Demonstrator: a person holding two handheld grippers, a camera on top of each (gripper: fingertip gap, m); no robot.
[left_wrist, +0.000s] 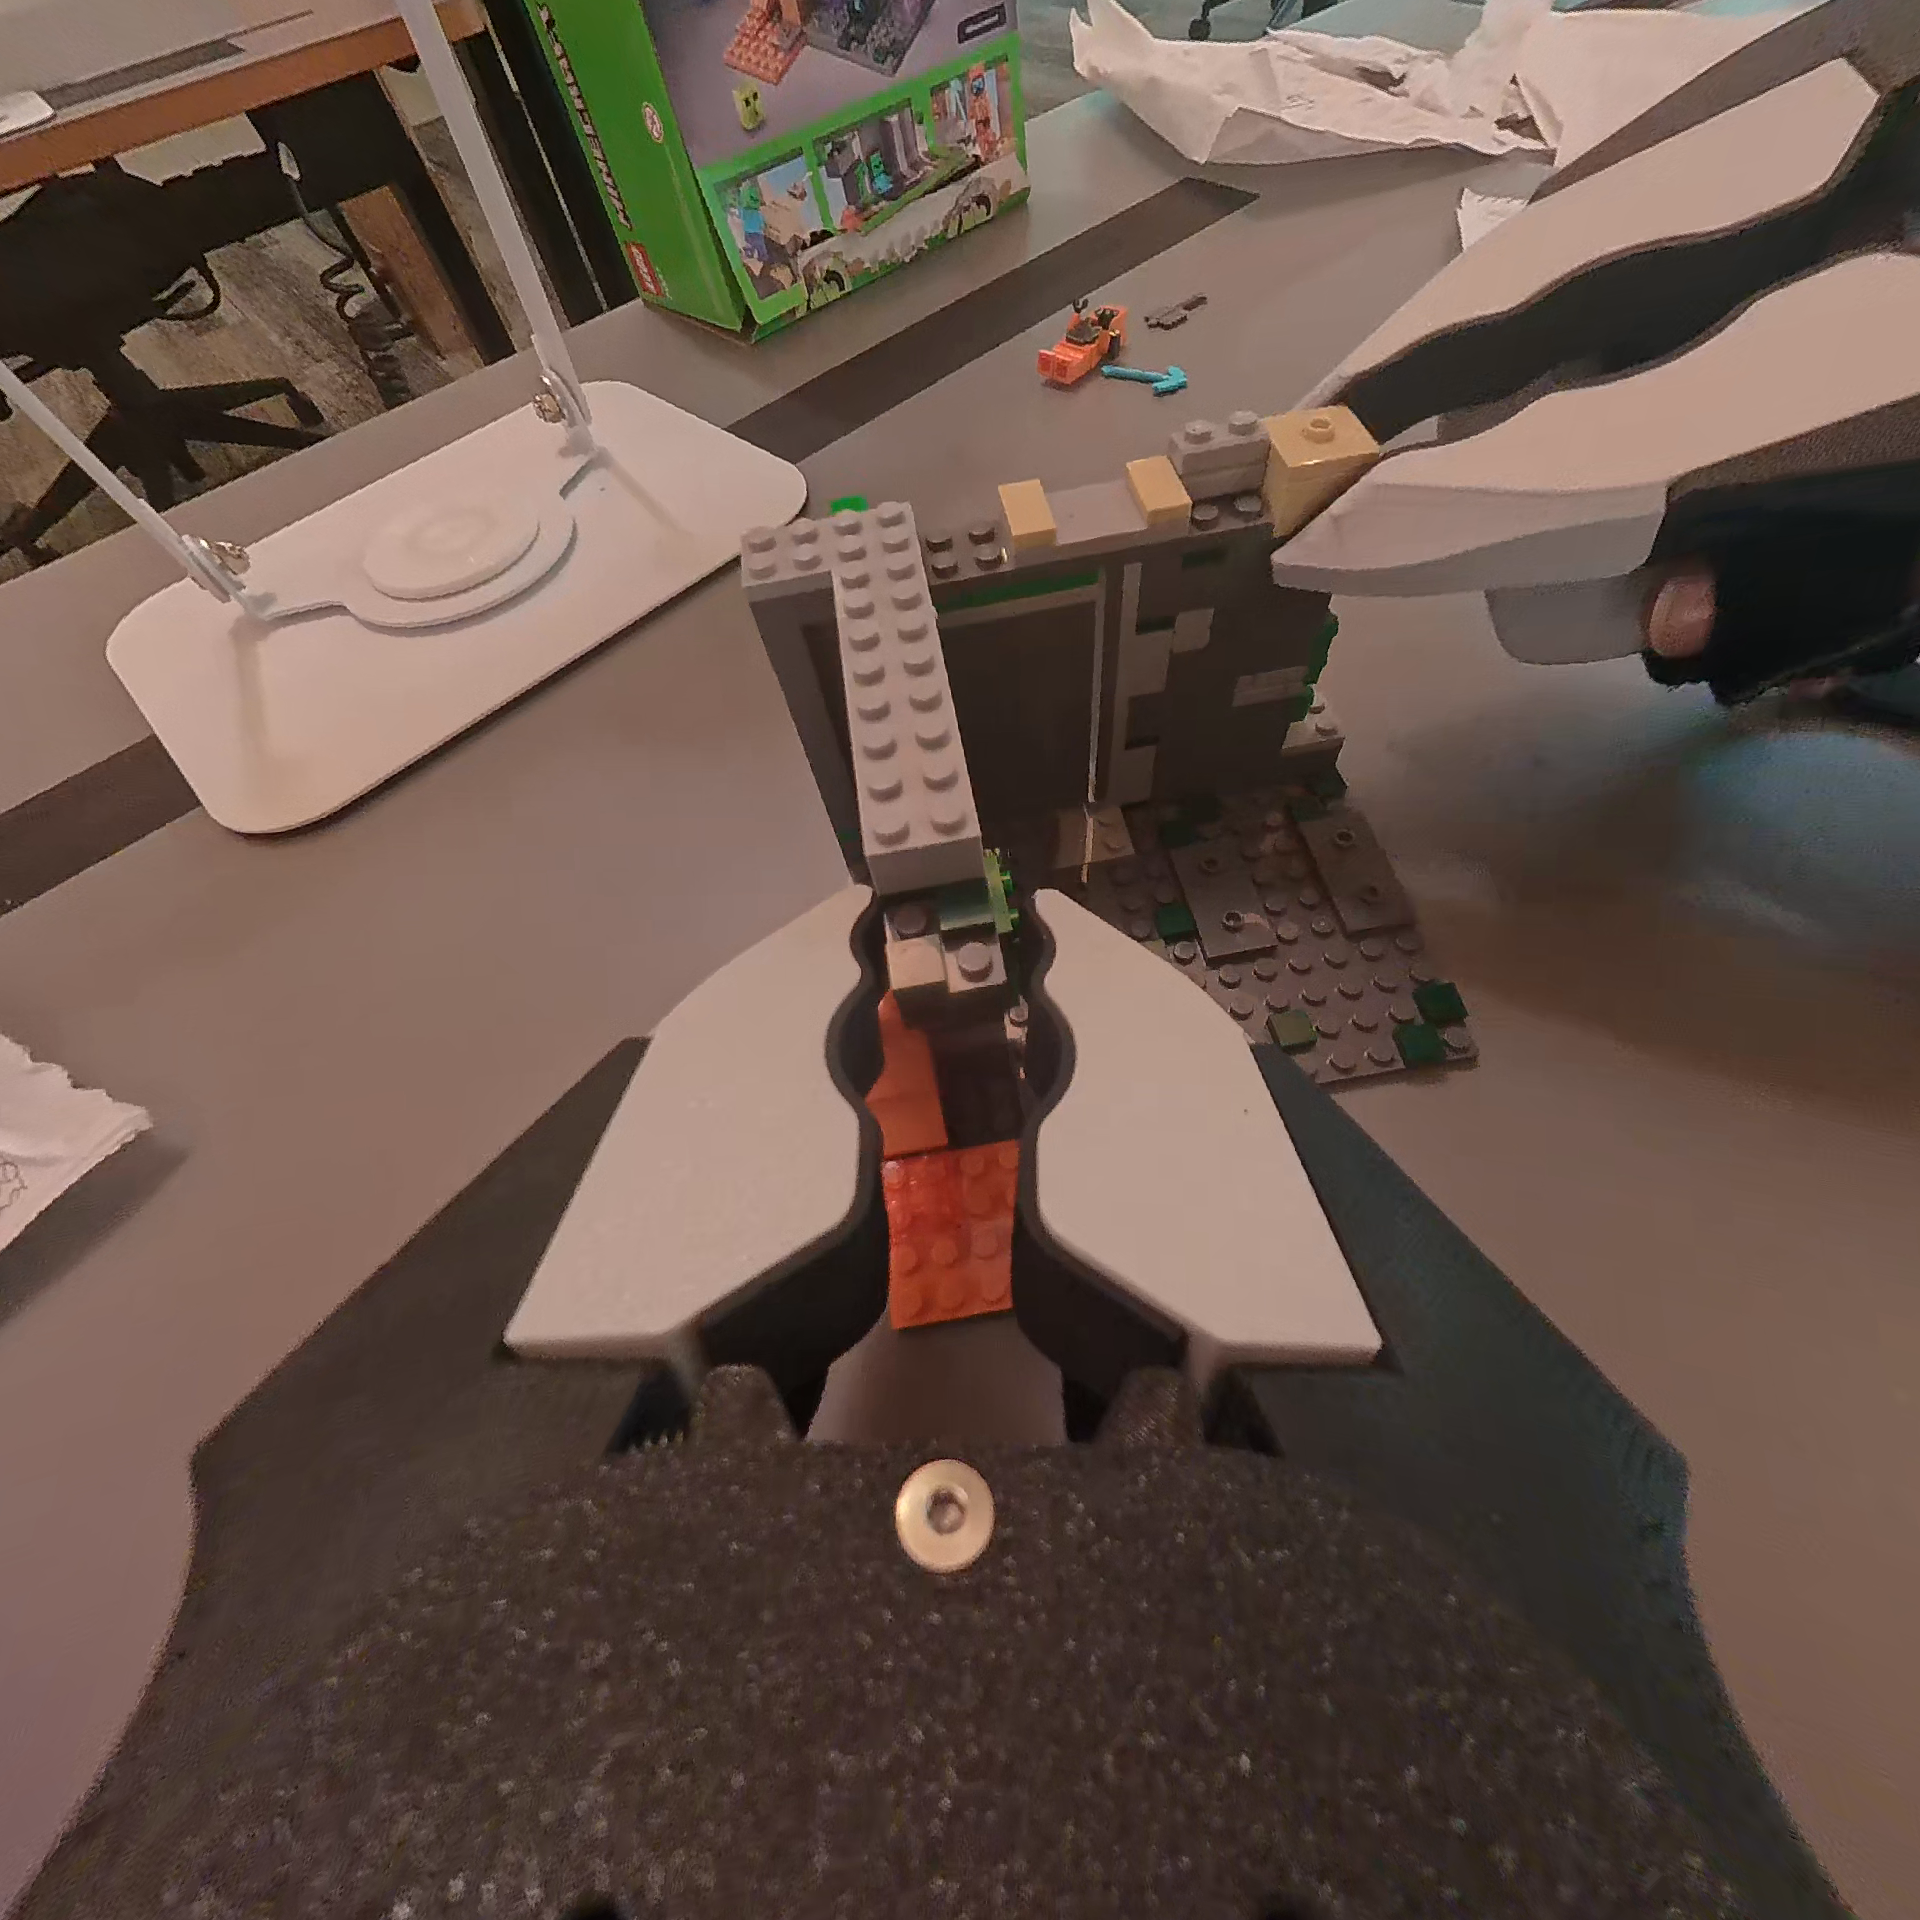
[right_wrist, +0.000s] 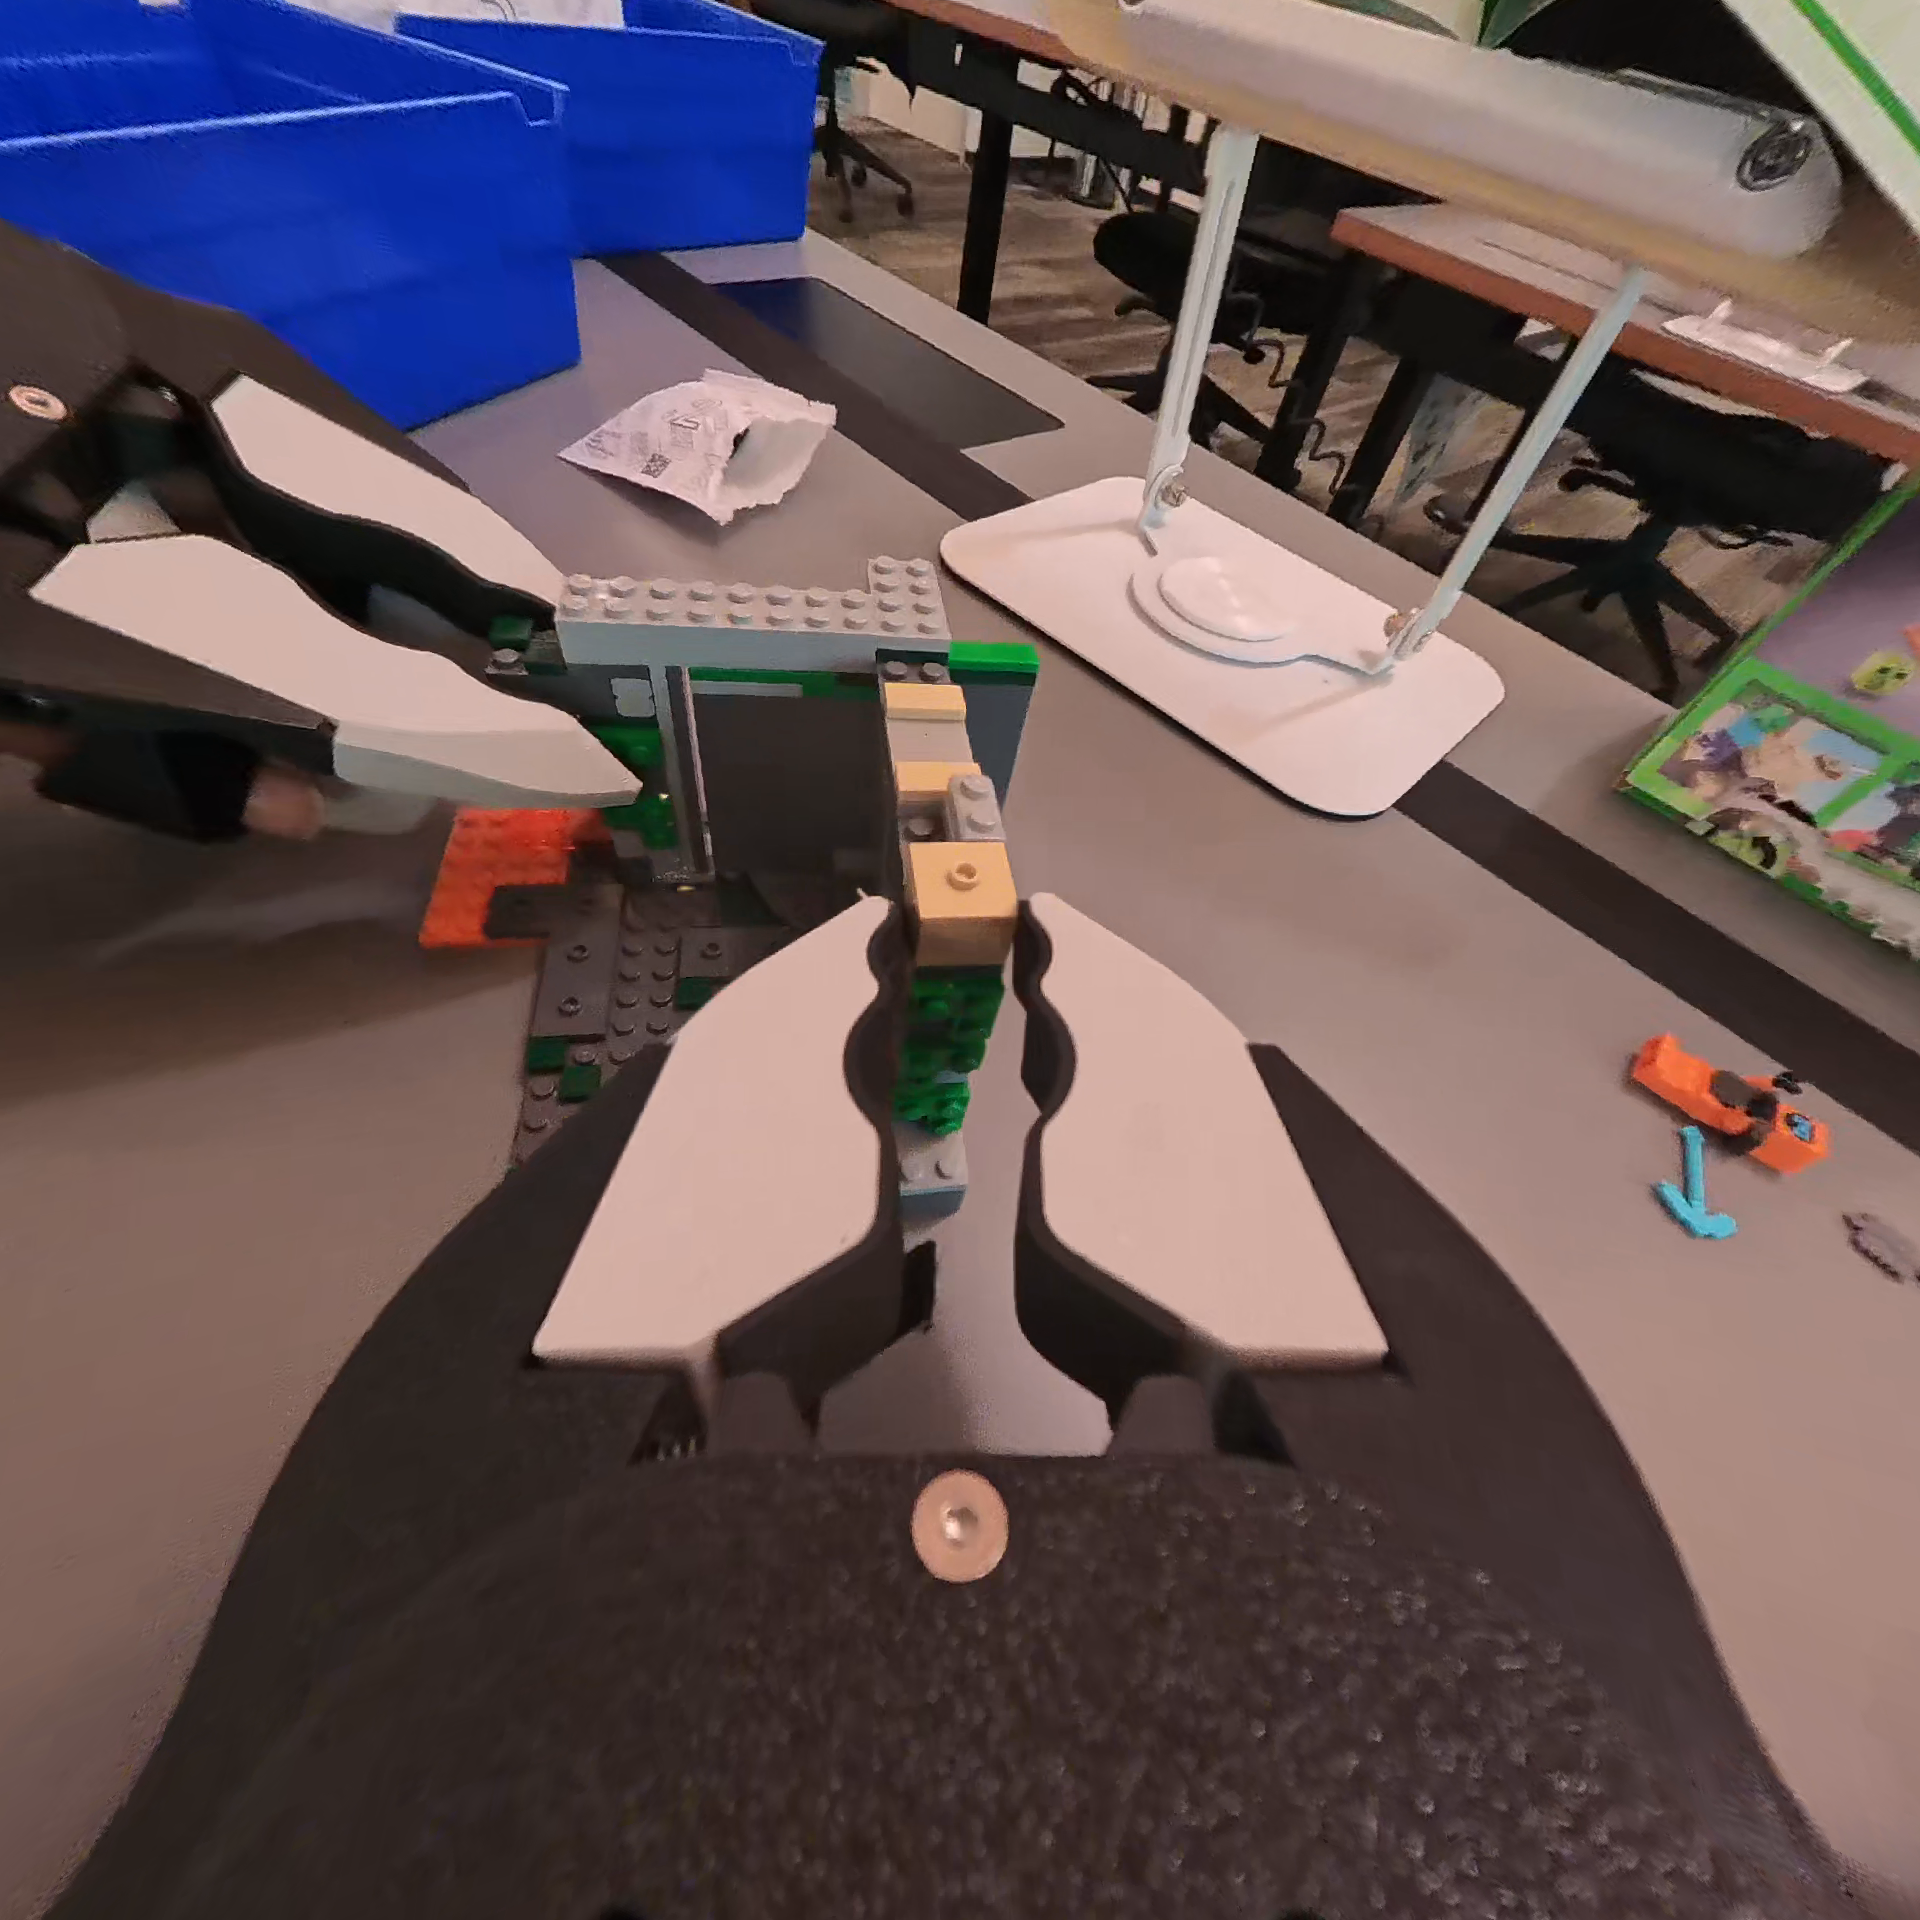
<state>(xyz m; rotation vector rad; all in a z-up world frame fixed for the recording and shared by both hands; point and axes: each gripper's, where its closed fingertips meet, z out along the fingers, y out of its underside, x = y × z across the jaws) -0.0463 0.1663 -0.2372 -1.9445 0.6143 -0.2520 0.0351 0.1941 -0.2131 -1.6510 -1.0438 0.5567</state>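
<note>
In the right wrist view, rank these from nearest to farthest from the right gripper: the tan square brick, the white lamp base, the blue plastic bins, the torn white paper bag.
1. Tan square brick: at the tips of the right gripper, on the brick wall's end.
2. White lamp base: ahead, to the right.
3. Torn white paper bag: ahead, to the left.
4. Blue plastic bins: far left, at the table's back.

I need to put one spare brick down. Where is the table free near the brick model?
Bare table lies between the white lamp base and the brick model. It is crowded around the orange figure and blue pickaxe.
</note>
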